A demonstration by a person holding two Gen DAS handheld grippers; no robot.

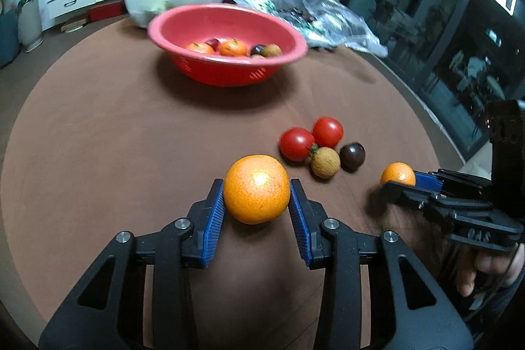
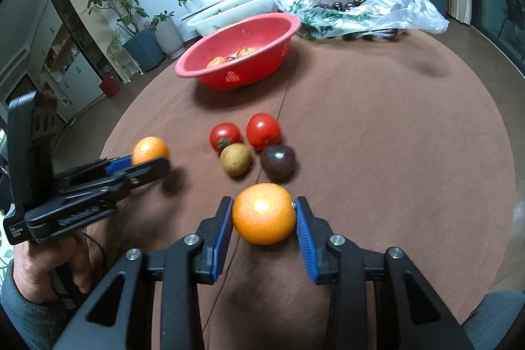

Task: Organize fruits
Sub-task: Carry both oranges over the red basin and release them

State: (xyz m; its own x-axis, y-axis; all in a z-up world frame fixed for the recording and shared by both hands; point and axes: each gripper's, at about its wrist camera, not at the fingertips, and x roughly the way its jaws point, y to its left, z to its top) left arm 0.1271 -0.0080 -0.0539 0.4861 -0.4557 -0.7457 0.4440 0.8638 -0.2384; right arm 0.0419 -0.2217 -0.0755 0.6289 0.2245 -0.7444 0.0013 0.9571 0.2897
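Left hand-held gripper [image 1: 256, 191] and right hand-held gripper [image 2: 264, 214] each clamp a mandarin; we carry both toward red bowl [image 1: 226, 22] ahead.

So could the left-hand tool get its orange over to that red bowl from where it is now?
Probably yes. The left gripper has its fingers pressed on an orange, and the brown table between it and the red bowl is bare. The loose tomatoes sit off to the side.
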